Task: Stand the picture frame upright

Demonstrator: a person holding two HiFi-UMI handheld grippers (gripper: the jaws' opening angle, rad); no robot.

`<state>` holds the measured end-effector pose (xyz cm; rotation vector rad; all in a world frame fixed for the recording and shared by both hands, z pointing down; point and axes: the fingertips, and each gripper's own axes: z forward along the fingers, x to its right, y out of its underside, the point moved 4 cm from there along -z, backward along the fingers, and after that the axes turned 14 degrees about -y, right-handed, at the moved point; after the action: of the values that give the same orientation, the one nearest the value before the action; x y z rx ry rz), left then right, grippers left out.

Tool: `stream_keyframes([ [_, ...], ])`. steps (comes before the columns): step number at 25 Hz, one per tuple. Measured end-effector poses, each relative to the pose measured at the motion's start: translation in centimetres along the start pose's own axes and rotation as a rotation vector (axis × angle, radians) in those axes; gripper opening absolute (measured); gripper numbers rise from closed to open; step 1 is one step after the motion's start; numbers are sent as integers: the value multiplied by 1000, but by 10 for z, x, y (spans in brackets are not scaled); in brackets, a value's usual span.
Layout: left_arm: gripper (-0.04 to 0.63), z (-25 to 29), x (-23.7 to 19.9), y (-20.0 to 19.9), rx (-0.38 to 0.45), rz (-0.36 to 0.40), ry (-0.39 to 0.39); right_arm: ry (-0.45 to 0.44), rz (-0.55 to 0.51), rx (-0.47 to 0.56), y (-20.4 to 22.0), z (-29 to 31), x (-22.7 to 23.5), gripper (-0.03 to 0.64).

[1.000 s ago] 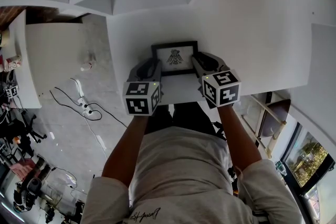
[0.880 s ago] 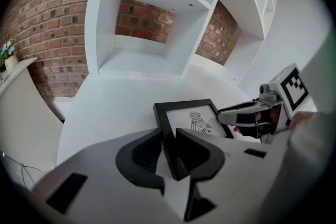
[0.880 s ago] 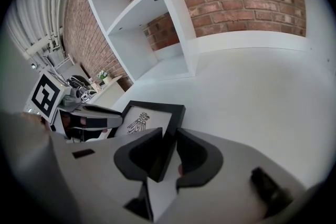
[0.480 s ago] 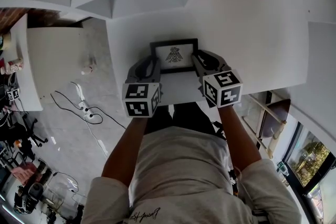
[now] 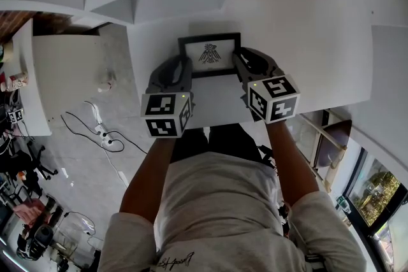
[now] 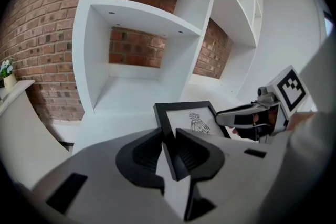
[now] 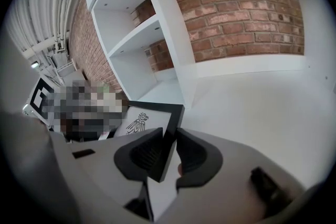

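The black picture frame (image 5: 210,53) with a bird drawing is held off the white table (image 5: 319,41), its top edge tilted up and its picture facing me. My left gripper (image 5: 185,68) is shut on the frame's left edge, which runs between the pads in the left gripper view (image 6: 169,136). My right gripper (image 5: 237,64) is shut on the right edge, also seen between its pads in the right gripper view (image 7: 170,140). The drawing (image 6: 198,122) shows past the left jaws, with the right gripper (image 6: 242,115) beyond it. The frame's back is hidden.
White open shelves (image 6: 142,13) against a brick wall (image 7: 241,8) rise just behind the table. Cables (image 5: 102,127) lie on the floor to the left of the table. A wooden chair (image 5: 333,142) stands at the right, below the table's edge.
Both grippers have lifted the frame and carried it a little farther from me. Its top edge stands higher now. Both grips hold as before.
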<state>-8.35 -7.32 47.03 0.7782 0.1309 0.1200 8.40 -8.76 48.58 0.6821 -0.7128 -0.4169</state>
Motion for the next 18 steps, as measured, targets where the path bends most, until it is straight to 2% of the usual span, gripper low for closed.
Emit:
stream_keyframes([
  [11, 92, 10, -8, -45, 93, 33, -22, 7, -54, 72, -49, 6, 8, 94],
  [18, 91, 19, -13, -60, 130, 46, -25, 13, -68, 100, -65, 13, 15, 94],
])
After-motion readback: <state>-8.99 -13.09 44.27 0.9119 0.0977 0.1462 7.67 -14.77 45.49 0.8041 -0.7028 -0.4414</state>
